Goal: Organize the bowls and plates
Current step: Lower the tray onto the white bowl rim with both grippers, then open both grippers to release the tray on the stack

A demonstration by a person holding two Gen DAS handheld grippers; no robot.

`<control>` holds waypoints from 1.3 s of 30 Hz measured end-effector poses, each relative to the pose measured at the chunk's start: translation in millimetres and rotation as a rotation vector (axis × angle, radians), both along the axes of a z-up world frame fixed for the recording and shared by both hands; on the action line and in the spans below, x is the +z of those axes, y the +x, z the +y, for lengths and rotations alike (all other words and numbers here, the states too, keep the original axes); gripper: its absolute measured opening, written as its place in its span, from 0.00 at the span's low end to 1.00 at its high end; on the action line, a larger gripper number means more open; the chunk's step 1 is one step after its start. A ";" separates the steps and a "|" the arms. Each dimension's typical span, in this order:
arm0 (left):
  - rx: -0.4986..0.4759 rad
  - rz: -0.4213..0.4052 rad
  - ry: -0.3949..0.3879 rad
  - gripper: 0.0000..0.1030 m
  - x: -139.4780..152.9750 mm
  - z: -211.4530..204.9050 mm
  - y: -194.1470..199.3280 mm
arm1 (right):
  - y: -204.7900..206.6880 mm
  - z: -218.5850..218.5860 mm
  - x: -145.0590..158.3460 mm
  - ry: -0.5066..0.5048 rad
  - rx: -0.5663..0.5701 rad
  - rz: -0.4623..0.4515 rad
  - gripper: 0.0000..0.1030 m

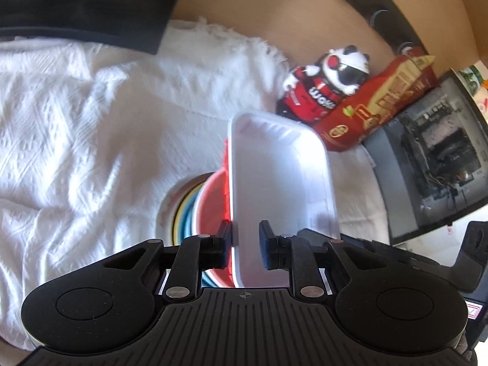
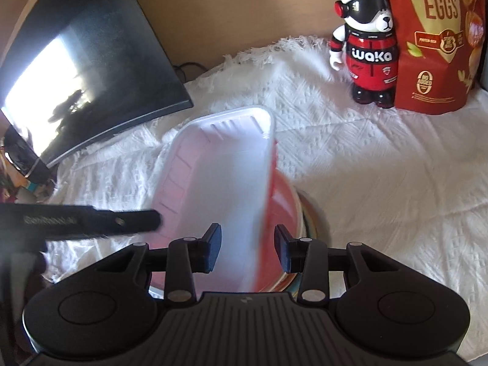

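A white foam tray (image 1: 280, 189) stands tilted on edge over a stack of coloured plates and bowls (image 1: 189, 210) topped by a red bowl (image 1: 213, 201). My left gripper (image 1: 245, 241) is open, its fingers on either side of the tray's near rim. In the right wrist view the same tray (image 2: 219, 177) leans over the red bowl (image 2: 280, 201) and the stack's rim (image 2: 311, 222). My right gripper (image 2: 247, 248) is open around the tray's near edge. The left gripper's finger (image 2: 134, 218) reaches in from the left.
A white textured cloth (image 2: 381, 167) covers the table. A panda figurine (image 2: 366, 42) and a red quail-eggs bag (image 2: 439, 39) stand at the back. A dark monitor (image 2: 85, 61) leans at the left; another dark screen (image 1: 433, 155) is at the right of the left view.
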State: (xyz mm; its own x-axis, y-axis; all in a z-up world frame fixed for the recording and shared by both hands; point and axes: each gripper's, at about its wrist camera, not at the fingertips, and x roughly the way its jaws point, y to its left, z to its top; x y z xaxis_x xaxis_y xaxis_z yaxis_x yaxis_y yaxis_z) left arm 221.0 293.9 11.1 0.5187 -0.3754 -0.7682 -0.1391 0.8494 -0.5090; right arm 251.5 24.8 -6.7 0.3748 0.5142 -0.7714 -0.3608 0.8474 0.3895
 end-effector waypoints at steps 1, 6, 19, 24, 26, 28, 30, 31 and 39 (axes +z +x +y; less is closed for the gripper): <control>-0.003 -0.007 -0.001 0.21 2.2 -2.2 -1.2 | -0.9 -0.9 1.7 -0.006 -0.002 -0.011 0.37; -0.008 -0.016 0.005 0.21 11.6 -11.9 -4.1 | -3.4 -9.5 5.7 0.004 -0.014 -0.003 0.37; 0.060 0.027 -0.011 0.20 -0.7 -4.4 -19.4 | -23.2 -8.8 6.1 -0.019 0.010 -0.057 0.38; 0.112 -0.024 -0.018 0.20 5.8 0.7 -29.7 | -28.4 -15.9 12.6 -0.023 -0.024 -0.144 0.53; 0.139 -0.055 -0.025 0.20 11.9 2.0 -35.9 | -29.2 -20.2 15.2 -0.021 -0.044 -0.165 0.53; 0.159 -0.092 -0.019 0.20 18.7 2.5 -43.9 | -31.2 -25.7 20.2 -0.017 -0.073 -0.195 0.53; 0.177 -0.135 0.002 0.20 26.4 0.7 -56.3 | -39.5 -34.6 28.1 -0.009 -0.103 -0.249 0.57; 0.184 -0.156 0.016 0.20 29.6 -0.8 -62.7 | -45.2 -39.1 31.9 -0.004 -0.116 -0.278 0.62; 0.175 -0.335 0.195 0.18 28.4 -55.1 -138.2 | -111.7 -66.3 44.6 -0.025 -0.154 -0.480 0.85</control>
